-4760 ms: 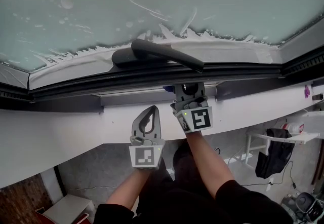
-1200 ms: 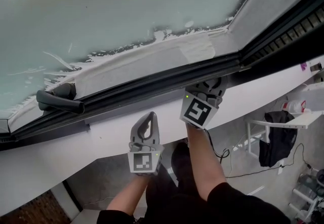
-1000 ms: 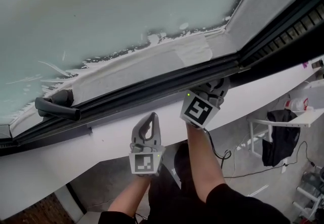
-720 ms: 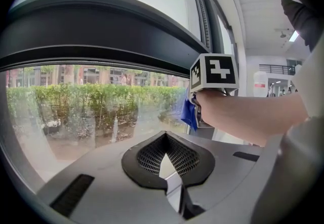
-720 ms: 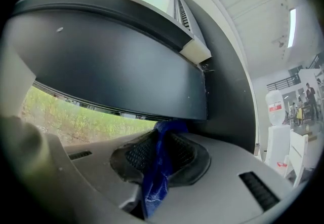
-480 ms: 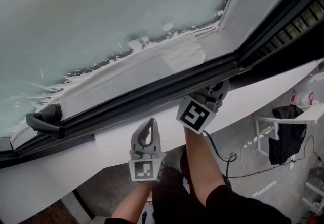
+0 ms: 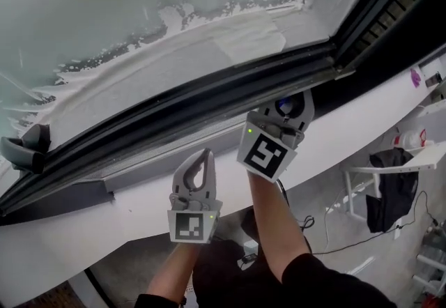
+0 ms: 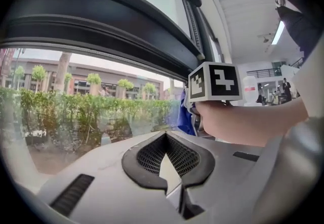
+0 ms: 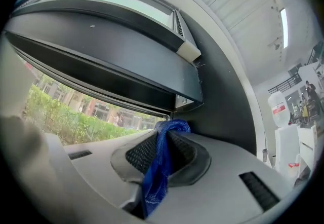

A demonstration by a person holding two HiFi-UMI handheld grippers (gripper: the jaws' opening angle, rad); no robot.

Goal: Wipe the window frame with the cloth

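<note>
The dark window frame (image 7: 174, 101) runs slantwise across the head view, under the frosted pane. My right gripper (image 7: 289, 101) is shut on a blue cloth (image 7: 282, 103) and presses it up against the frame's lower edge, close to the right corner. In the right gripper view the cloth (image 9: 161, 164) hangs pinched between the jaws, just under the frame (image 9: 101, 61). My left gripper (image 7: 202, 155) is shut on nothing and is held lower, over the white sill, clear of the frame. From the left gripper view (image 8: 166, 138) the cloth (image 8: 183, 114) shows beside the right gripper's marker cube.
A dark window handle (image 7: 19, 148) sticks out at the far left. The white sill (image 7: 104, 219) runs below the frame. Down on the floor at the right stand a white shelf (image 7: 380, 171) and a black bag (image 7: 394, 191).
My right gripper has slid the cloth rightwards along the frame toward the corner. The handle has drifted to the view's left edge. The left gripper stays shut beside it.
</note>
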